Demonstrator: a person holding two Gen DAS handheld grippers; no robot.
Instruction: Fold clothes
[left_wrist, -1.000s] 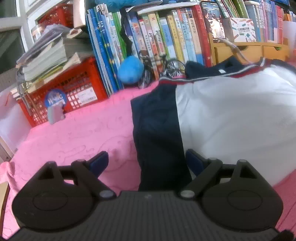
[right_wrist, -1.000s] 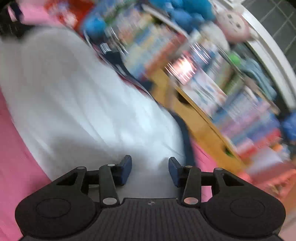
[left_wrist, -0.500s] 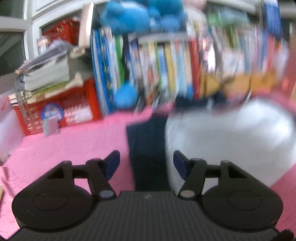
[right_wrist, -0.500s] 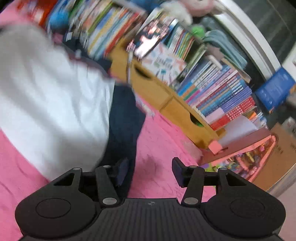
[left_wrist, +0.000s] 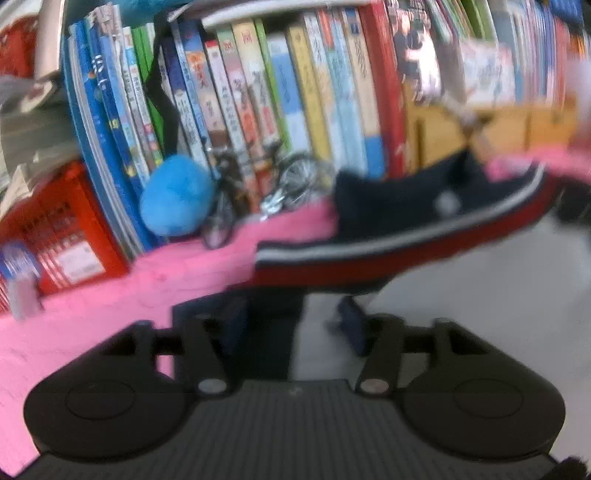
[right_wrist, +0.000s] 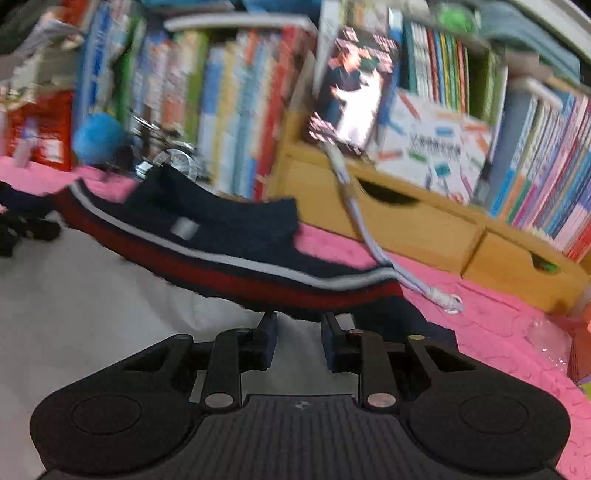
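Note:
A white shirt (left_wrist: 480, 295) with navy sleeves and a navy, white and red striped collar band (left_wrist: 406, 251) lies on the pink cloth (left_wrist: 92, 325). My left gripper (left_wrist: 291, 325) is open over the navy left sleeve, just below the collar's left end. In the right wrist view the shirt (right_wrist: 92, 302) and its collar band (right_wrist: 236, 273) show again. My right gripper (right_wrist: 297, 332) is open, jaws fairly close together, over the white fabric just below the collar's right end. Neither gripper holds cloth.
A row of upright books (left_wrist: 258, 92) stands behind the shirt, with a blue plush ball (left_wrist: 175, 195), a small model bicycle (left_wrist: 258, 184) and a red crate (left_wrist: 55, 229). A wooden drawer unit (right_wrist: 424, 221) and a white cord (right_wrist: 369, 229) are at the right.
Both grippers have moved from the shirt's lower sides up to the collar, left at its left end, right at its right end. Both stay open.

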